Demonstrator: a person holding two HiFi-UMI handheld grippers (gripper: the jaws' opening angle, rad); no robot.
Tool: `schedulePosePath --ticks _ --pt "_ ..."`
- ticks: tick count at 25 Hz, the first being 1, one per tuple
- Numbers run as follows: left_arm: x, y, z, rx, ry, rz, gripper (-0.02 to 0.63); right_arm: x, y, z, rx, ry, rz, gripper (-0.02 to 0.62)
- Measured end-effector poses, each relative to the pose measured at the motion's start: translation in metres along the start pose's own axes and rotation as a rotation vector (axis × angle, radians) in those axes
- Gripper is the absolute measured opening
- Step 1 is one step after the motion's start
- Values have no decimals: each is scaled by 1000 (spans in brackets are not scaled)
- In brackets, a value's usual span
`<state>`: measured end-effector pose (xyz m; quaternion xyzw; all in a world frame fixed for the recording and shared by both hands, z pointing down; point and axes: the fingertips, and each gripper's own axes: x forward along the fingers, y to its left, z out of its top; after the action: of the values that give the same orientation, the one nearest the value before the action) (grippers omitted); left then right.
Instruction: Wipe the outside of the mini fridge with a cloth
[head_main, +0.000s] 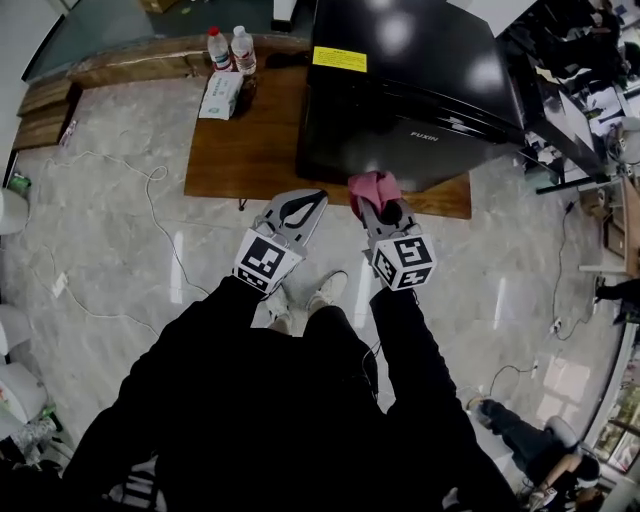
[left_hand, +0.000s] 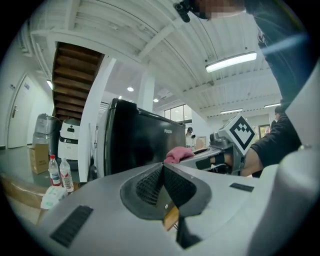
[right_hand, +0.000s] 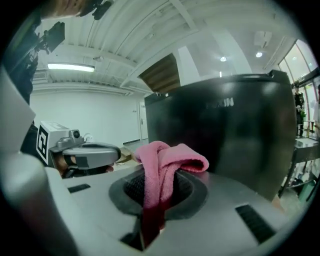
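Note:
A black mini fridge (head_main: 410, 90) stands on a low wooden table (head_main: 245, 140); it fills the right gripper view (right_hand: 225, 135) and shows in the left gripper view (left_hand: 135, 142). My right gripper (head_main: 372, 200) is shut on a pink cloth (head_main: 373, 188) (right_hand: 162, 167), held just in front of the fridge's lower front face without clear contact. The cloth (left_hand: 176, 154) also shows in the left gripper view. My left gripper (head_main: 312, 197) is shut with nothing in it, beside the right one, near the table's front edge.
Two water bottles (head_main: 230, 48) and a pack of wipes (head_main: 221, 95) sit at the table's far left. Cables (head_main: 150, 200) trail over the marble floor. Desks and clutter (head_main: 590, 110) stand to the right; another person's leg (head_main: 520, 435) lies at lower right.

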<state>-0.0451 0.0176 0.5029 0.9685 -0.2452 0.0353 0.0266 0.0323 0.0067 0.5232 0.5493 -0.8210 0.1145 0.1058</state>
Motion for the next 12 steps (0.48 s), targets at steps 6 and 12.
schedulePosePath --ticks 6,12 --pt "16 37 -47 -23 39 59 6 66 12 -60 9 88 60 57" --pt "43 62 -90 -26 84 109 6 120 8 -108 55 142 95 57"
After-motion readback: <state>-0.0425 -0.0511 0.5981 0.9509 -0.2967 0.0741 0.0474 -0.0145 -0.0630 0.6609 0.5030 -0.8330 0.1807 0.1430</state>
